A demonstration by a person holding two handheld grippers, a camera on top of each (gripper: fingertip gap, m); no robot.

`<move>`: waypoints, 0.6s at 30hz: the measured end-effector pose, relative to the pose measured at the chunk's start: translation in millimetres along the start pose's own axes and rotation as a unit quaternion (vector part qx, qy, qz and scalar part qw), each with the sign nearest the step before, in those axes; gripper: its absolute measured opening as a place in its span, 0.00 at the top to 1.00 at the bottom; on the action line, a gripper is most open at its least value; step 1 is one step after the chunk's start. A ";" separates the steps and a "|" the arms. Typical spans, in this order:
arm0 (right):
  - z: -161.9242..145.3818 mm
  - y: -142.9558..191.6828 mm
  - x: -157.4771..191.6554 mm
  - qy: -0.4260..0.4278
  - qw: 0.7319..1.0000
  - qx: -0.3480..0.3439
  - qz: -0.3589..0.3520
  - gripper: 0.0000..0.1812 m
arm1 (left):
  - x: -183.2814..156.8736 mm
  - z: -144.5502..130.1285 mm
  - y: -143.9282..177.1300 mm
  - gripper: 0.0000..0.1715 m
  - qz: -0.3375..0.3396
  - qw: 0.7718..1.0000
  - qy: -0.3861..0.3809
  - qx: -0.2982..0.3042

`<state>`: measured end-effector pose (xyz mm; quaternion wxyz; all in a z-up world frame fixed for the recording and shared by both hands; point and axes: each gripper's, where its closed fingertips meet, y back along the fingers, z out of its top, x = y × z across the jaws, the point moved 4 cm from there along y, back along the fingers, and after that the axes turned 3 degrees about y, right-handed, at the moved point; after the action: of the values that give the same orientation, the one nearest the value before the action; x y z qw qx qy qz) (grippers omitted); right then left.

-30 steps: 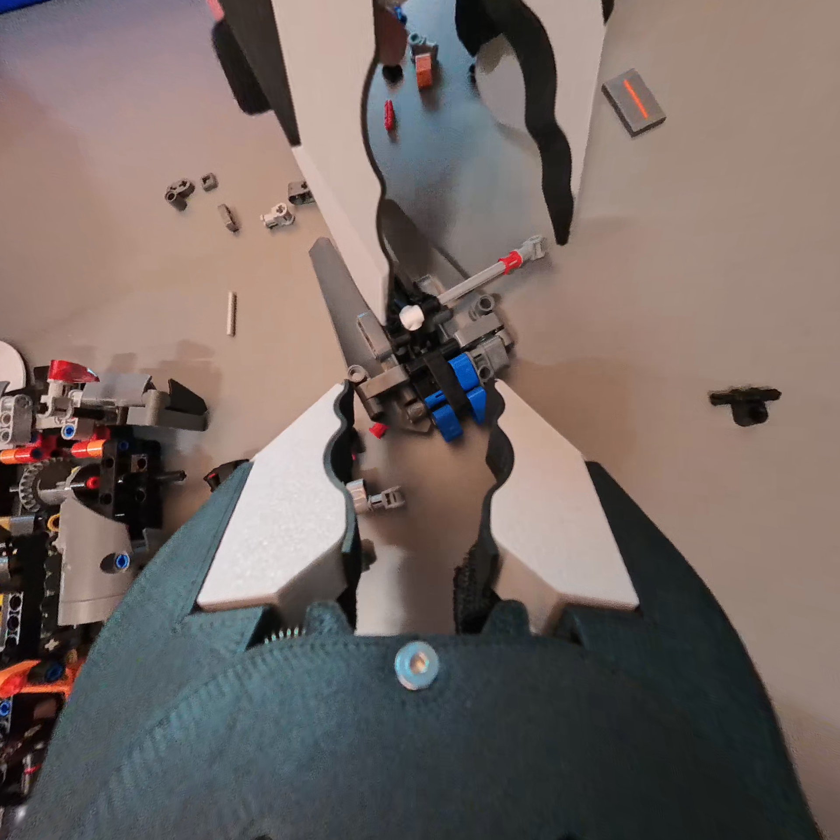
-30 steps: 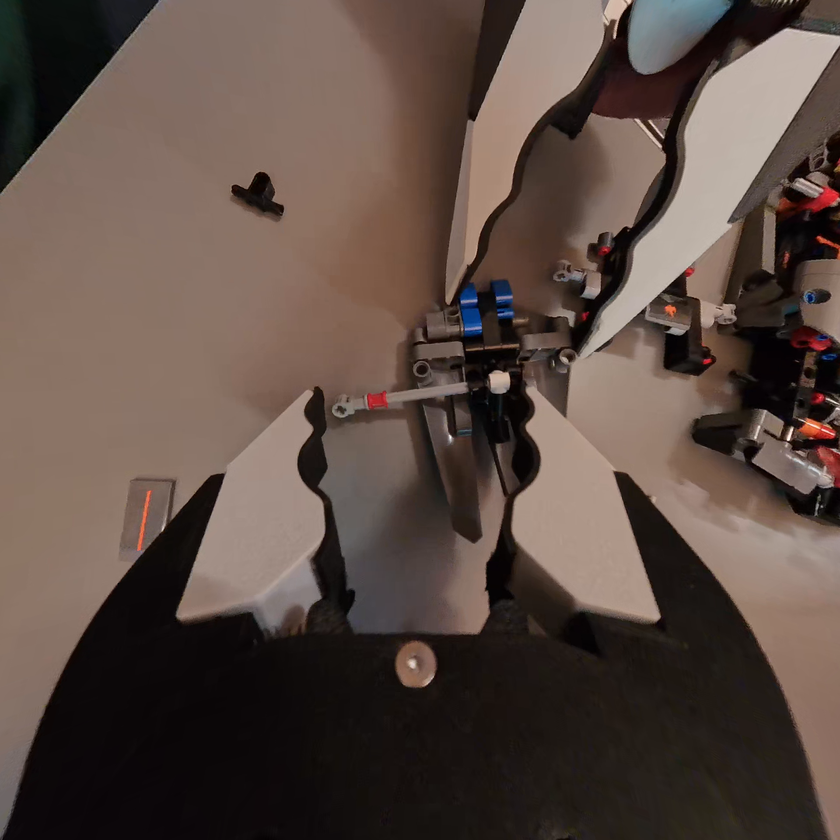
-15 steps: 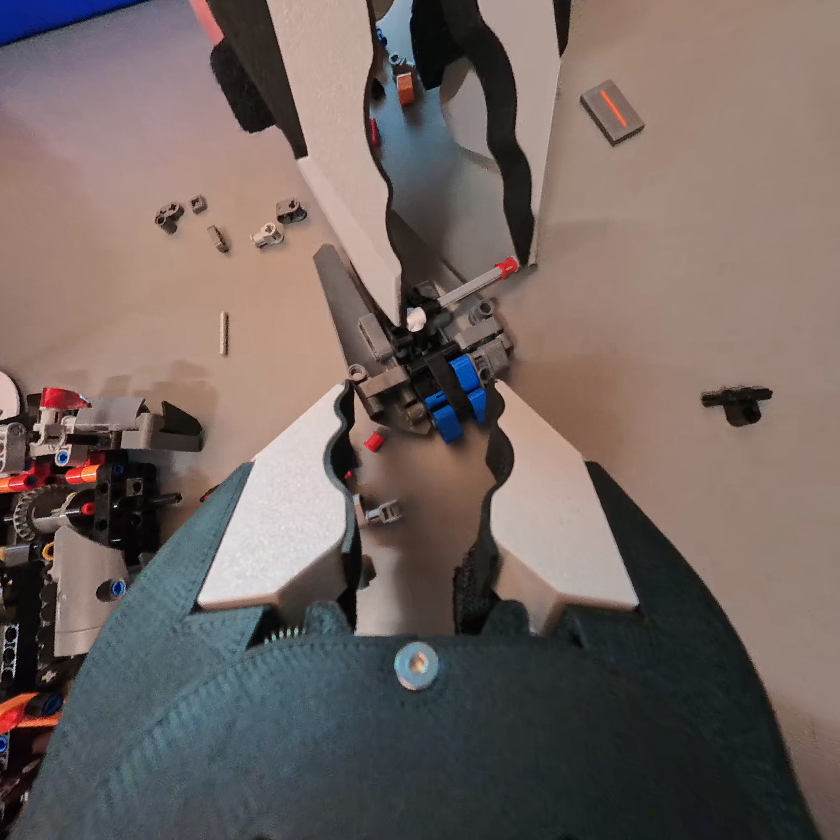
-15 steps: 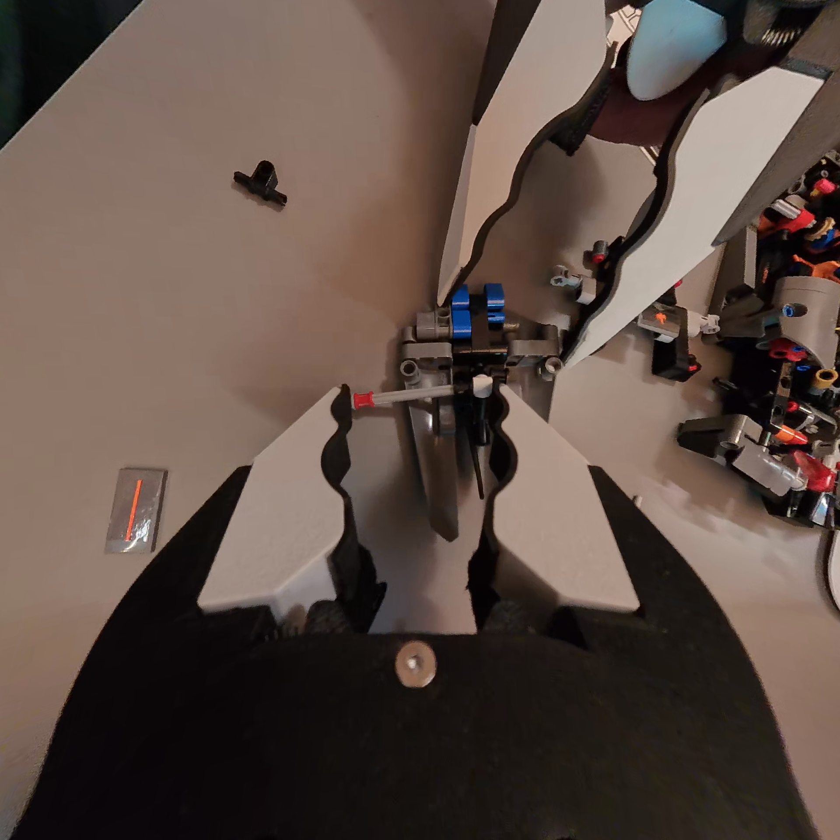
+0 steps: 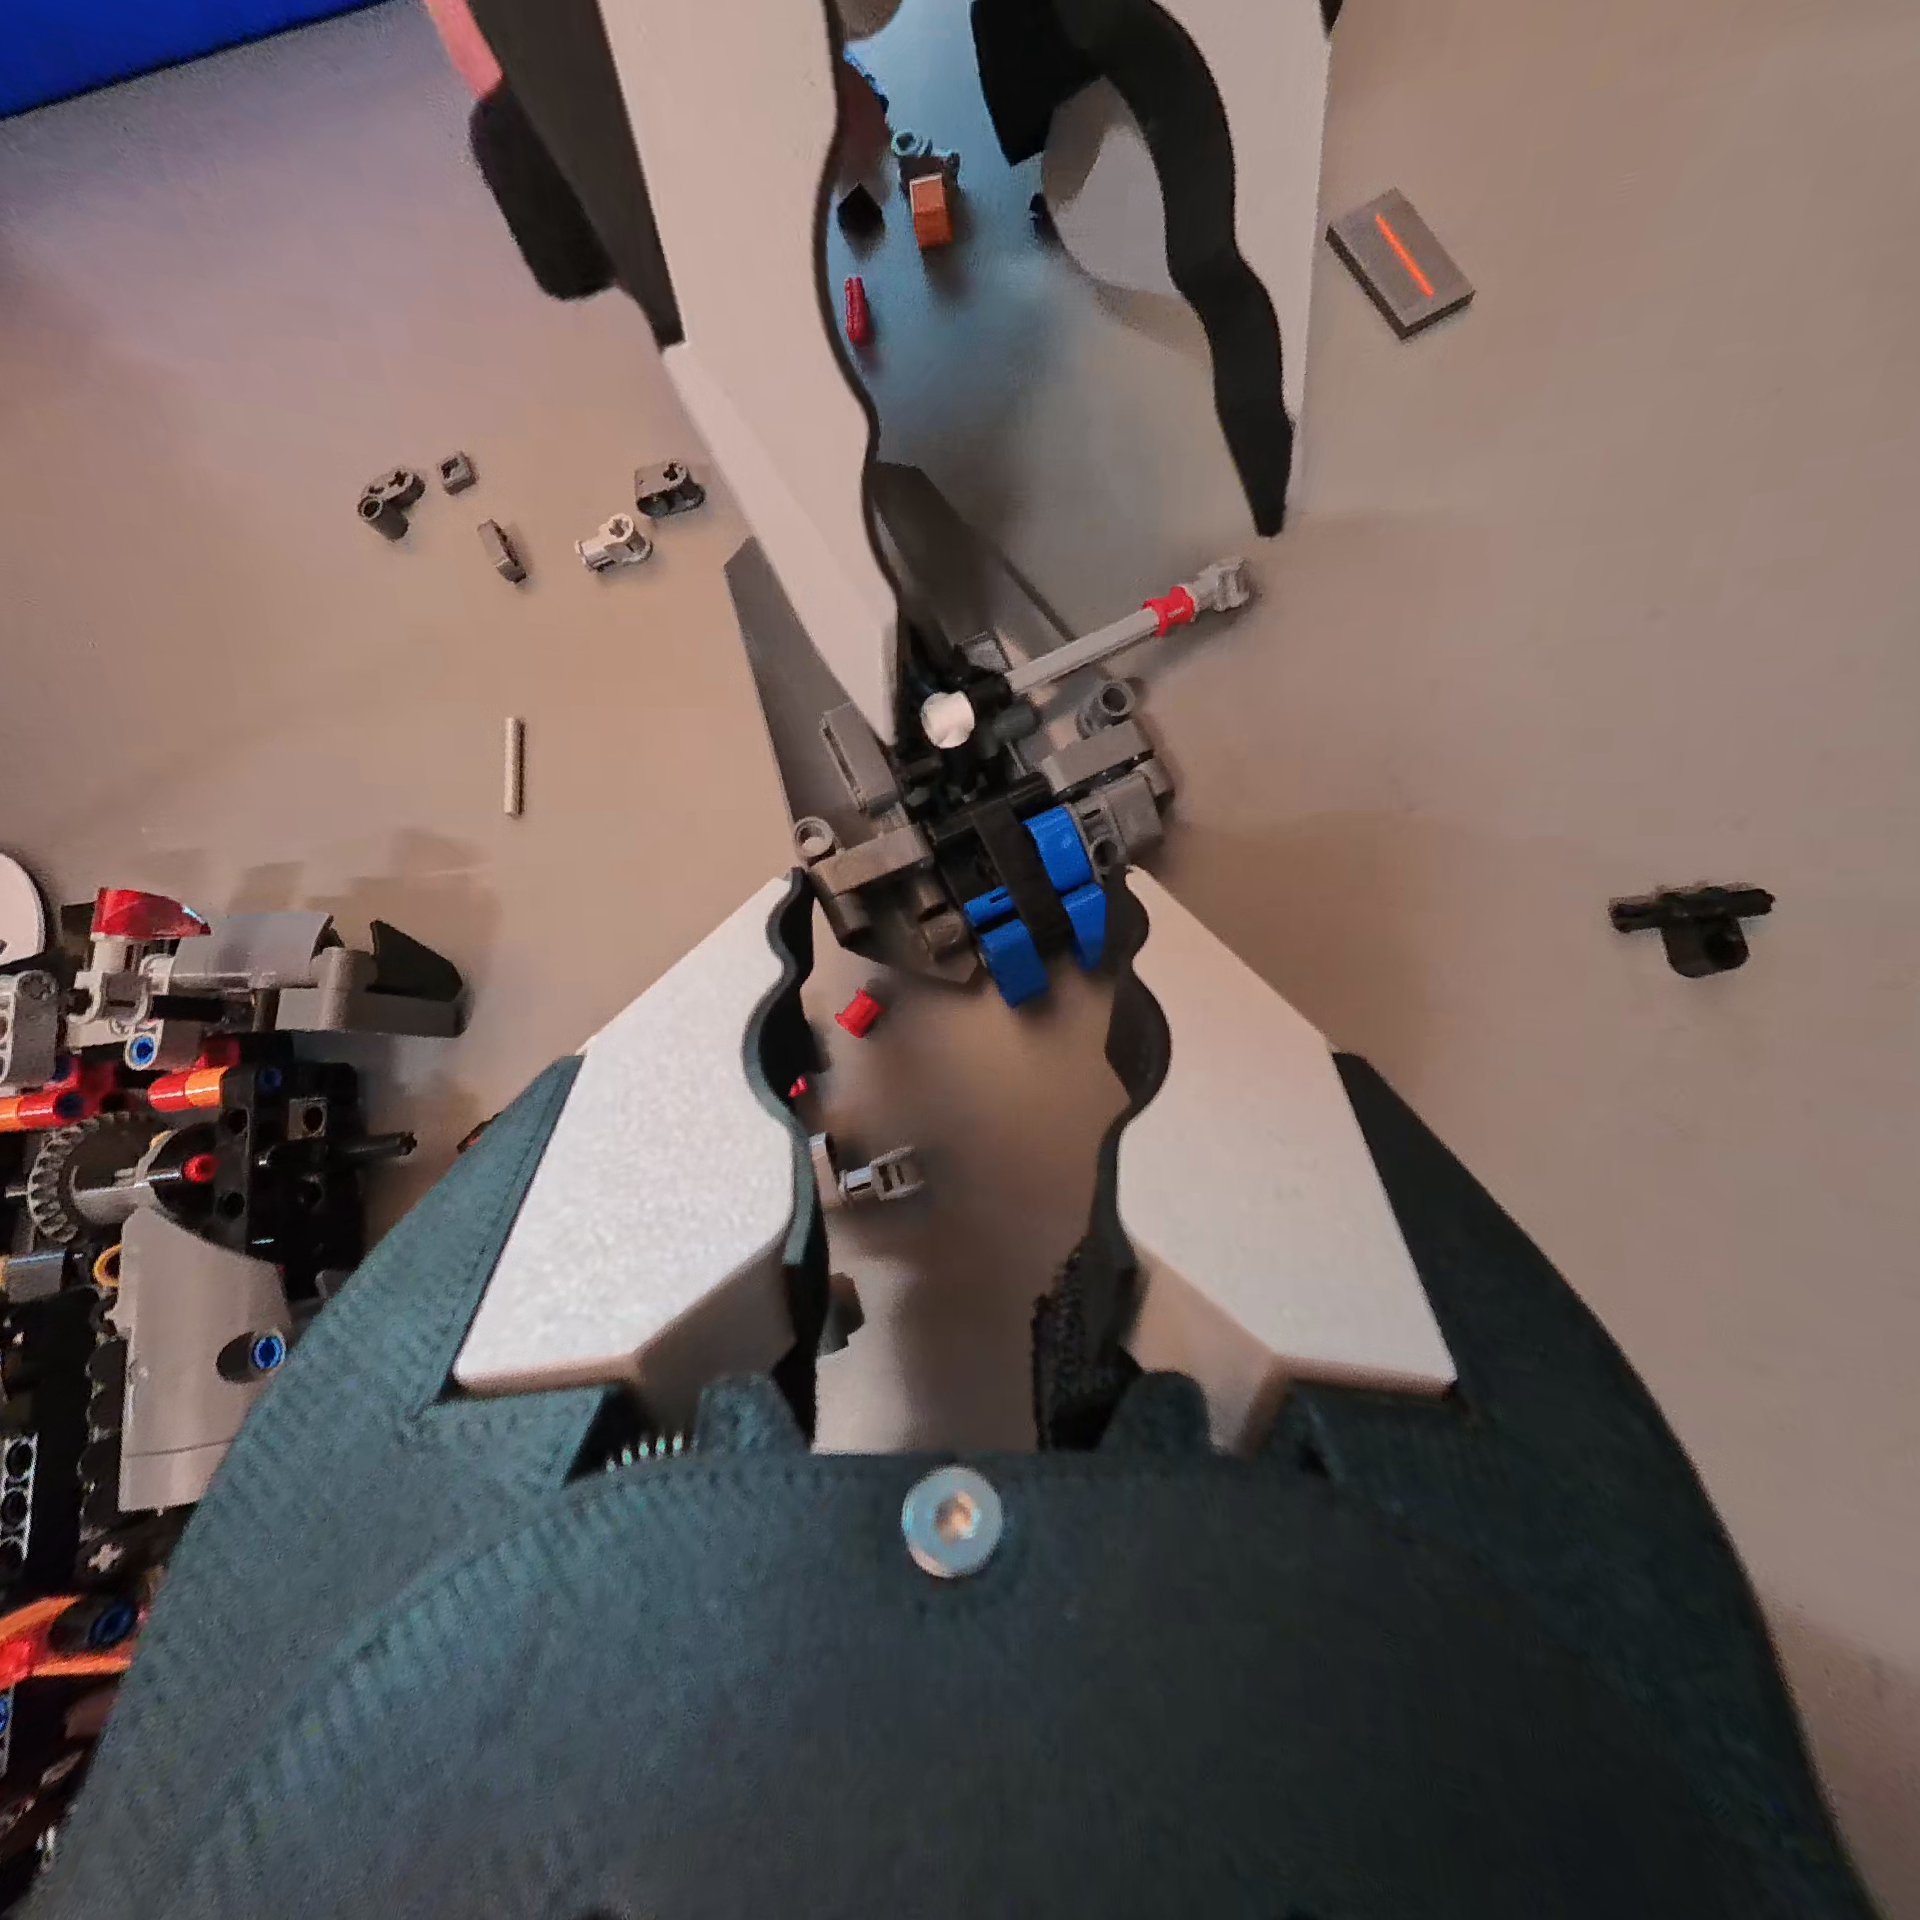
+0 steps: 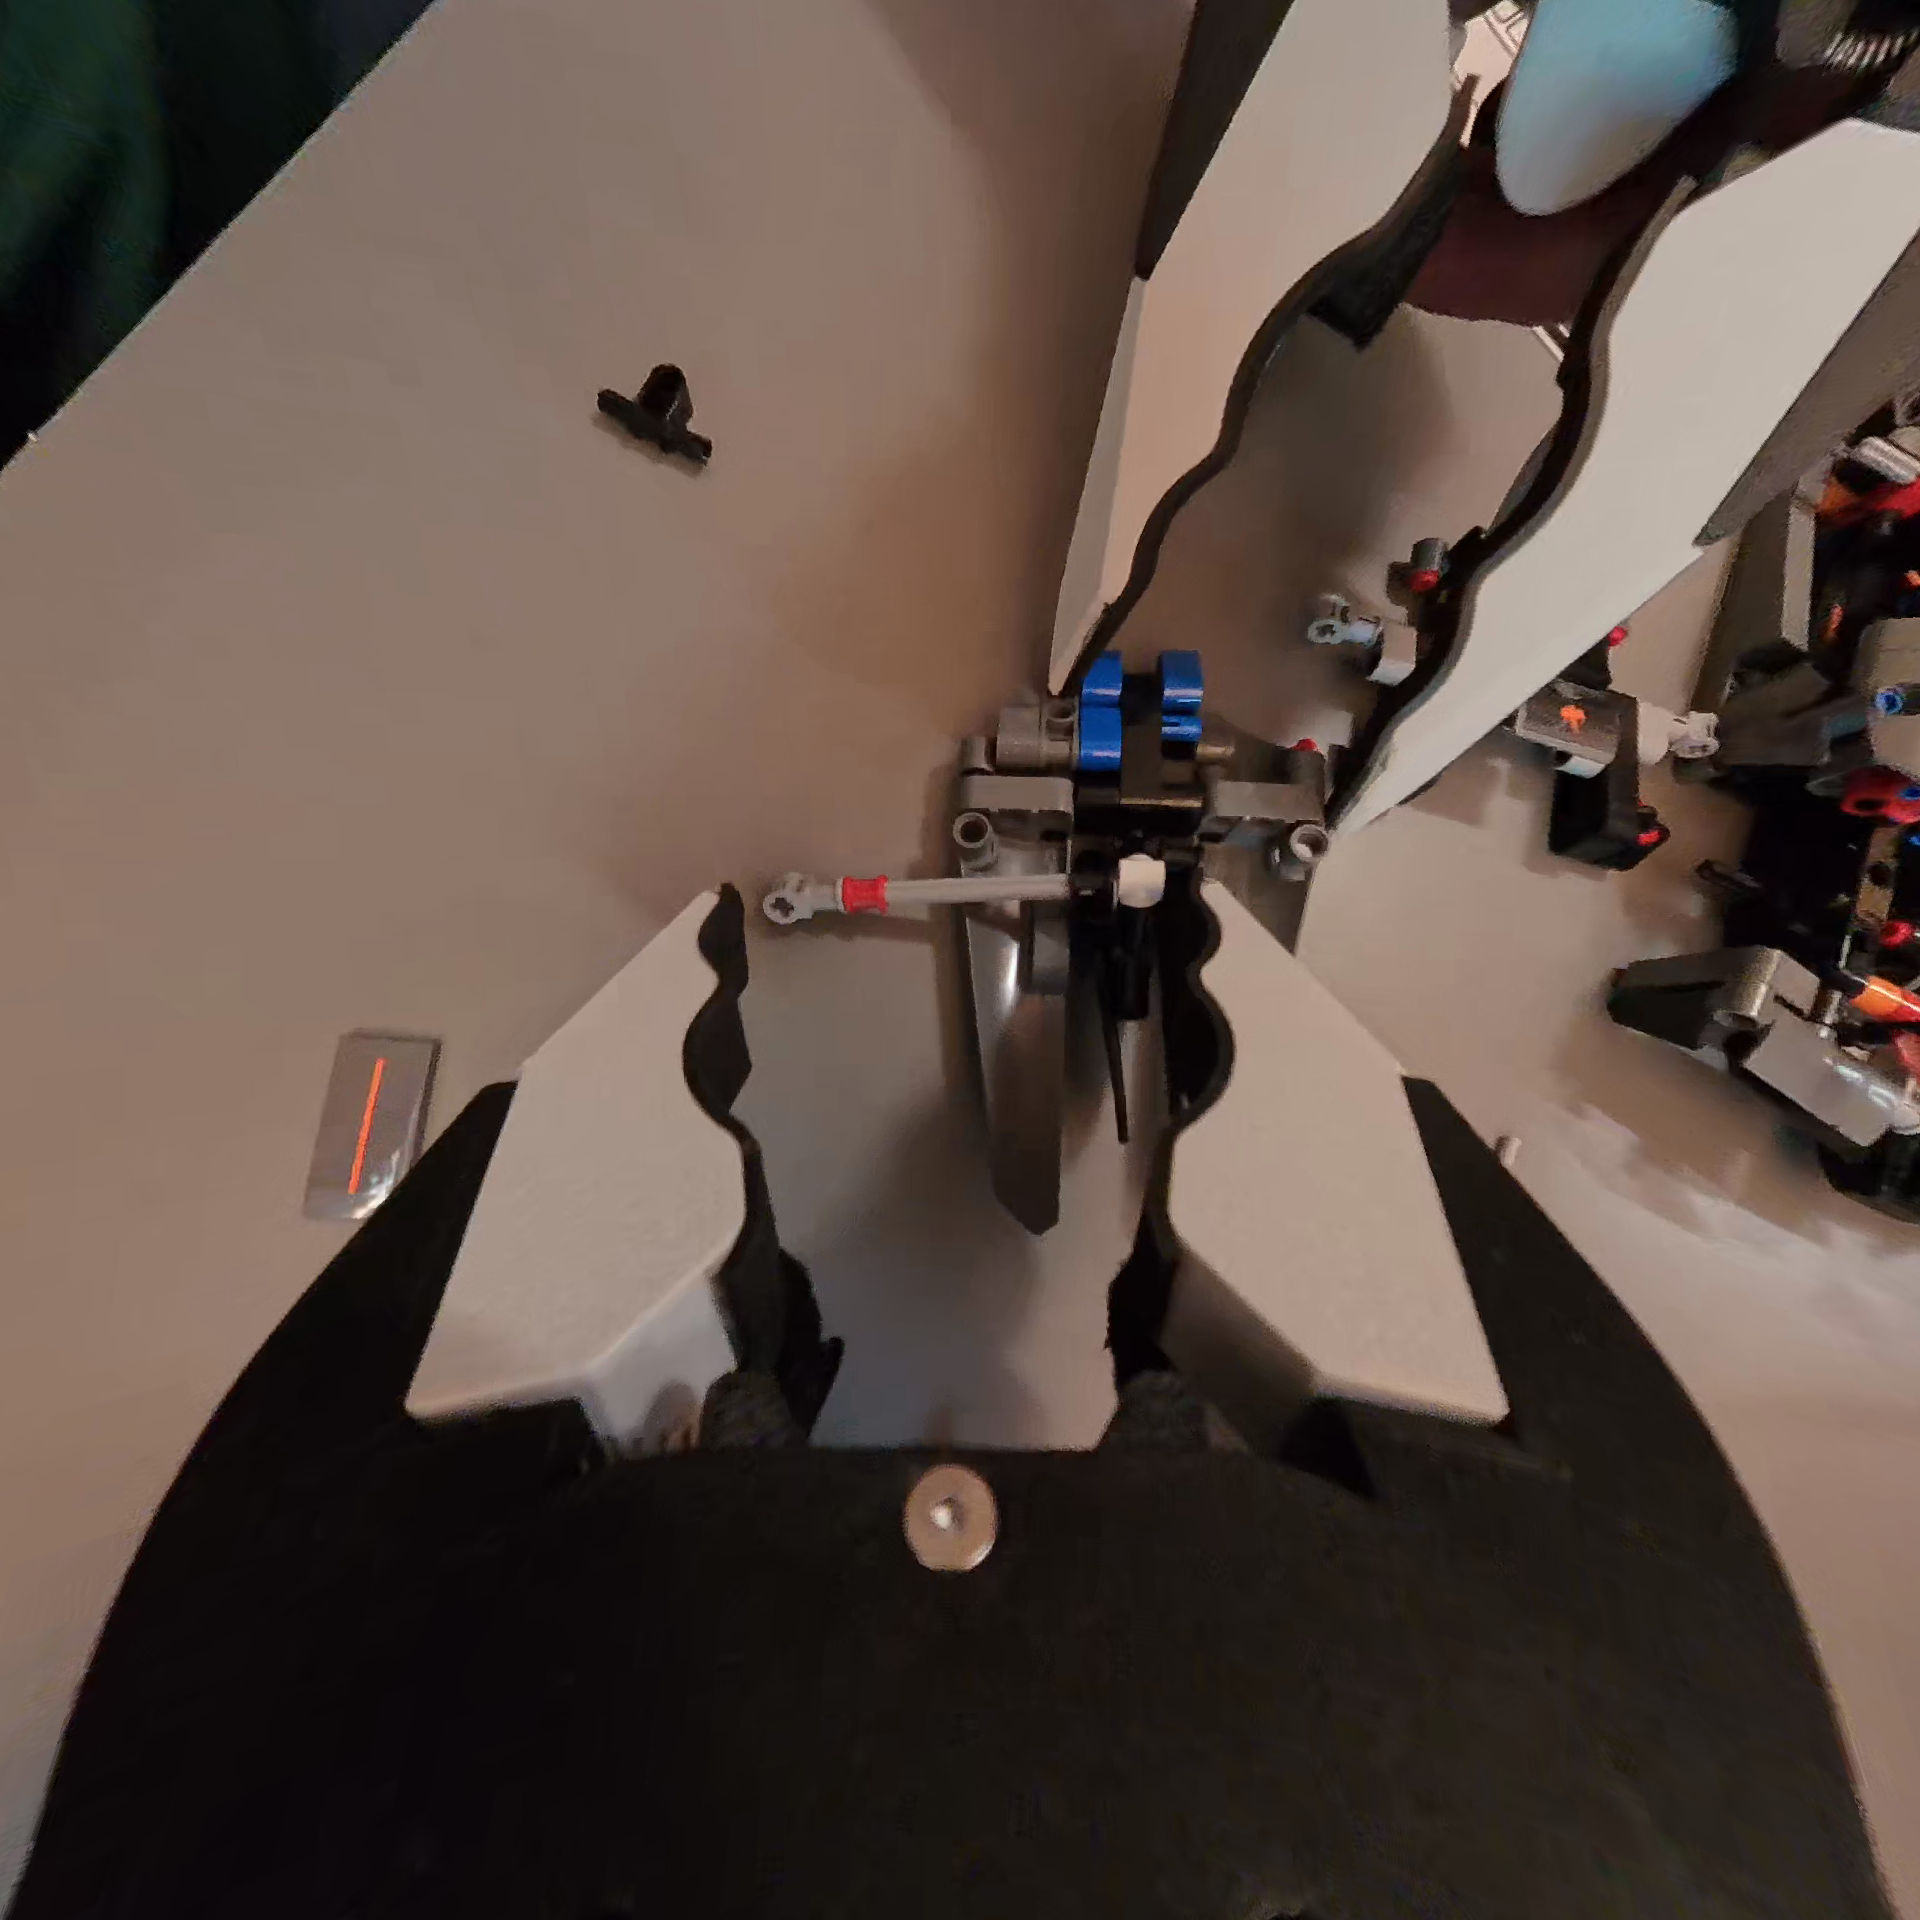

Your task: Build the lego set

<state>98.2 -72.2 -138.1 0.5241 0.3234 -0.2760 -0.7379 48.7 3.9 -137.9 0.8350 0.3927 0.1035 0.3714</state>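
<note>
On the table, between the two grippers: a small sub-assembly [image 5: 987, 821] of grey, black and blue pieces is seen lying flat.
Sub-assembly parts: a long grey pointed panel [image 6: 1023, 1049], blue connectors [image 6: 1138, 707], a white bush [image 5: 948, 717] and a thin grey axle [image 6: 935, 891] with a red collar are carried.
Handling, as judged: it is taken to be light and rigid, but only friction-fitted, so pieces may be popped off under a hard squeeze. The axle is thought the weakest part and is best left alone.
Hold, as judged: the blocky grey-and-black core is preferred, across its flat sides.
Left gripper [image 5: 961, 904]: its jaws are spread, straddling the blue end; nothing is clamped.
Right gripper [image 6: 966, 914]: its jaws are spread too, one tip beside the axle end, the other against the black core; contact cannot be told.
Nearby: a red pin [image 5: 857, 1010] and a grey connector [image 5: 873, 1184] lie between the left fingers.
Farther out: a black T-piece [image 6: 657, 416], a grey tile with an orange line [image 6: 371, 1124] and the larger model [image 5: 156, 1143] are seen.
</note>
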 end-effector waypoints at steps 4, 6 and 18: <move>-0.3 -0.8 0.5 0.010 1.000 0.007 -0.015 0.57 | 0.0 0.2 -0.3 0.68 0.000 1.000 0.001 -0.001; -0.1 -1.3 0.4 0.012 1.000 0.006 -0.020 0.58 | -0.1 0.1 -0.3 0.68 0.001 1.000 0.001 -0.002; -0.8 -1.7 -1.3 0.030 0.998 -0.012 -0.061 0.73 | -4.9 3.1 -2.9 0.69 -0.006 1.000 -0.002 -0.006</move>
<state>98.1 -70.5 -139.6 0.4903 0.3548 -0.2314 -0.7617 48.3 -2.4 -138.5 0.8394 0.3882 0.1021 0.3666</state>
